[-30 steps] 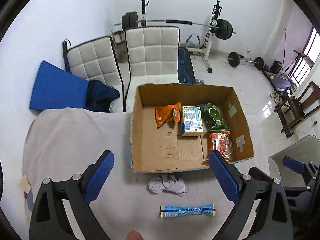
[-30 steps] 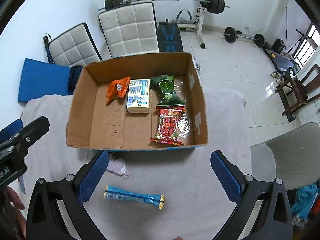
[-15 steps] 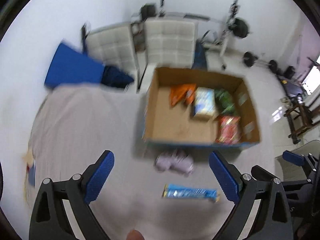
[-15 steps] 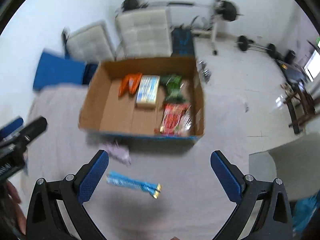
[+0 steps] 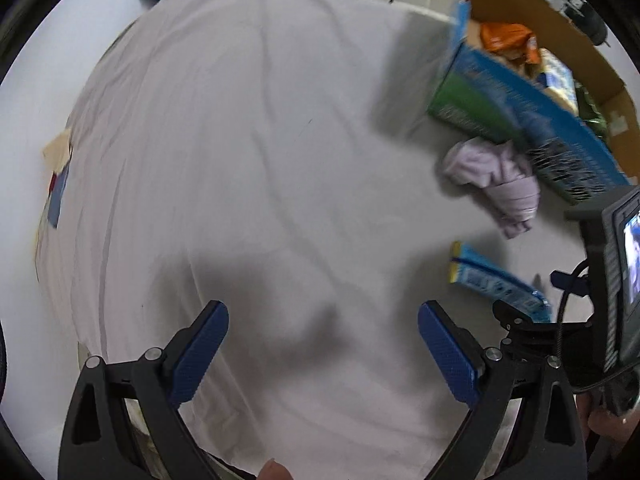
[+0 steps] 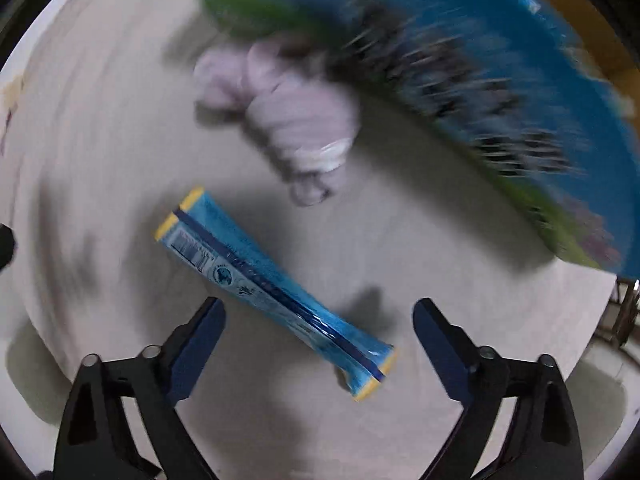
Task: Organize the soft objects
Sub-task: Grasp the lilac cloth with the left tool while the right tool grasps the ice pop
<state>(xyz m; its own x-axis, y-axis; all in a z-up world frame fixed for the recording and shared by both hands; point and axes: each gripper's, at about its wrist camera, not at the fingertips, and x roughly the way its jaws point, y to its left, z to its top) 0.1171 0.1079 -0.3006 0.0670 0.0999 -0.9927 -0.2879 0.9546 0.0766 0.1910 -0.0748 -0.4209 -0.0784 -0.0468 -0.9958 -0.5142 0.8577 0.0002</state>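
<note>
Claws (image 5: 322,354) (image 6: 318,344) wide open, empty, right above blue packet (image 6: 276,286)

surface: table w/ white cloth (image 5: 248,152) | on it: cardboard box (image 5: 520,104), lilac garment (image 6: 288,108), blue packet (image 6: 272,284)

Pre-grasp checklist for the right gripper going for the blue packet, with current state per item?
1. Right gripper open: ok, both fingers spread wide.
2. Blue packet between the fingers: ok, but it lies diagonally across the gap.
3. Packet clear of the lilac cloth: ok, apart.
4. Left gripper out of the way: ok, open over bare tablecloth, holding nothing.
5. Box has room: ok, snacks are inside but the cardboard floor shows.
6. Right view steady: not ok, heavy motion blur.
</note>
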